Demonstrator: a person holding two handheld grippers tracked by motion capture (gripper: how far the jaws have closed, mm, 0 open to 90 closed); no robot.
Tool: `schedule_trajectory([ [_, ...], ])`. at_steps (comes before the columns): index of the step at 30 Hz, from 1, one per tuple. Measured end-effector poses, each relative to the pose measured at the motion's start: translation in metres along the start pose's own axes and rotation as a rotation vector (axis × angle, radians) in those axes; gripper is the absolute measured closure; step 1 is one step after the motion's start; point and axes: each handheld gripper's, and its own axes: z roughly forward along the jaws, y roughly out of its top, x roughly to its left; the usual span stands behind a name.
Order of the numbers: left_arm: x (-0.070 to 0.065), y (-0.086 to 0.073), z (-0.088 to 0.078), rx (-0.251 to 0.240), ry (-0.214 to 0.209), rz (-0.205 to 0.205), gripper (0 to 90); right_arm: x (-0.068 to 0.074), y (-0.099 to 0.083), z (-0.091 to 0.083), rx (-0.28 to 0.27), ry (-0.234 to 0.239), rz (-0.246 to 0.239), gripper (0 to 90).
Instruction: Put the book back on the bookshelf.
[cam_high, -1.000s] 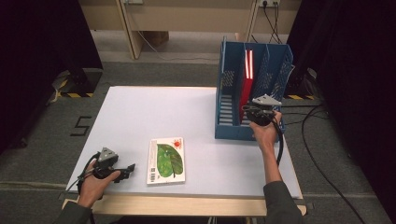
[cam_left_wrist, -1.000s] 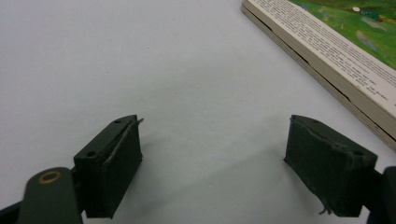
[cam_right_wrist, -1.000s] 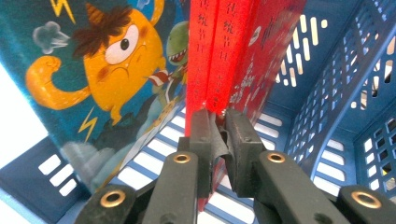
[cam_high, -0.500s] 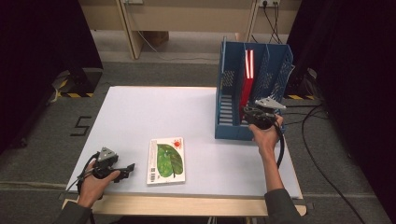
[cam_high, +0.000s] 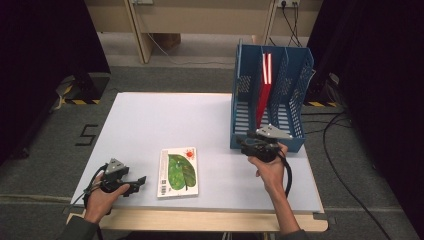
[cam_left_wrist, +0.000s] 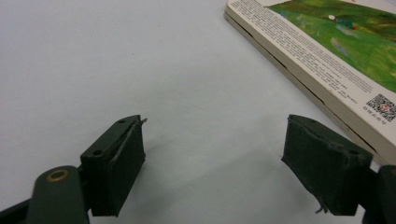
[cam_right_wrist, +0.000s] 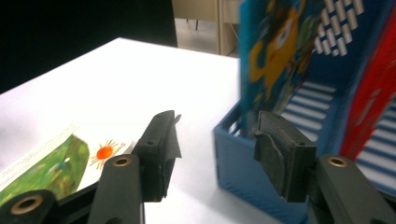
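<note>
— Two grippers; is either one holding anything?
— No. The right gripper (cam_high: 246, 144), jaws just opening, sits near the blue rack (cam_high: 280, 75); its view shows a blue book (cam_right_wrist: 275, 56) inside. The left gripper (cam_high: 136, 182) gapes beside the leaf book (cam_high: 179, 172).

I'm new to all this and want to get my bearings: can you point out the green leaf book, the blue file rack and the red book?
green leaf book (cam_high: 178, 171), high view, on its cover.
blue file rack (cam_high: 243, 141), high view, on its front wall.
red book (cam_high: 264, 90), high view, on its side.

Glossy card cover on the book (cam_high: 179, 171); perforated blue plastic rack (cam_high: 298, 85); smooth matt white table (cam_high: 150, 120).
</note>
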Motion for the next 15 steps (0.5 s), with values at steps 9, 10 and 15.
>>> schedule_trajectory([
  [9, -0.004, 0.001, -0.002, 0.005, -0.027, -0.014, 19.7, 0.021, -0.023, 0.008, 0.045, 0.063, 0.029, 33.1],
  [10, -0.004, 0.001, -0.002, 0.006, -0.029, -0.013, 19.1, 0.023, -0.024, 0.008, 0.049, 0.067, 0.030, 31.9],
  [15, -0.009, 0.001, -0.001, 0.010, -0.050, 0.008, 18.2, 0.034, -0.033, 0.016, 0.074, 0.094, 0.044, 29.2],
])
